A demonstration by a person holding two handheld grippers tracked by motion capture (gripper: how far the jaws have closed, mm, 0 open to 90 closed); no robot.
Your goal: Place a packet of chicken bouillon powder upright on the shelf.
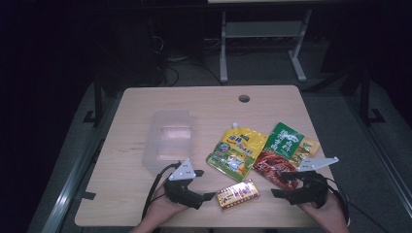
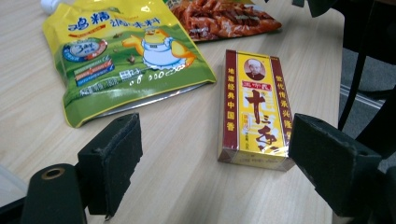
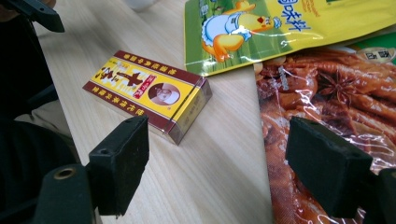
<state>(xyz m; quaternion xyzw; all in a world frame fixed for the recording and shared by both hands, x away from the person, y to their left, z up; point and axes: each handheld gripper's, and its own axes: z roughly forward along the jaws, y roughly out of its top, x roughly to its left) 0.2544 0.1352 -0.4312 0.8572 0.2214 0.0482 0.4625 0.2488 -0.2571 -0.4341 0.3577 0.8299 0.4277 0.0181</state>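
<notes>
A yellow and maroon box (image 1: pixel 237 193) (image 2: pixel 256 107) (image 3: pixel 148 93) lies flat near the table's front edge, between my two grippers. My left gripper (image 1: pixel 206 185) (image 2: pixel 224 168) is open just left of the box, jaws wide with nothing between them. My right gripper (image 1: pixel 283 184) (image 3: pixel 233 165) is open too, at the box's right, over the edge of a red clear-wrapped food packet (image 1: pixel 273 166) (image 3: pixel 327 107) (image 2: pixel 219 18). A yellow-green spouted pouch (image 1: pixel 237 152) (image 2: pixel 121 56) (image 3: pixel 280 28) lies behind the box.
A clear plastic container (image 1: pixel 169 140) stands at the table's middle left. A green packet (image 1: pixel 284 140) and a small yellow packet (image 1: pixel 308 147) lie at the right, behind the red one. A round cable hole (image 1: pixel 244 98) is near the far edge. Table legs stand beyond.
</notes>
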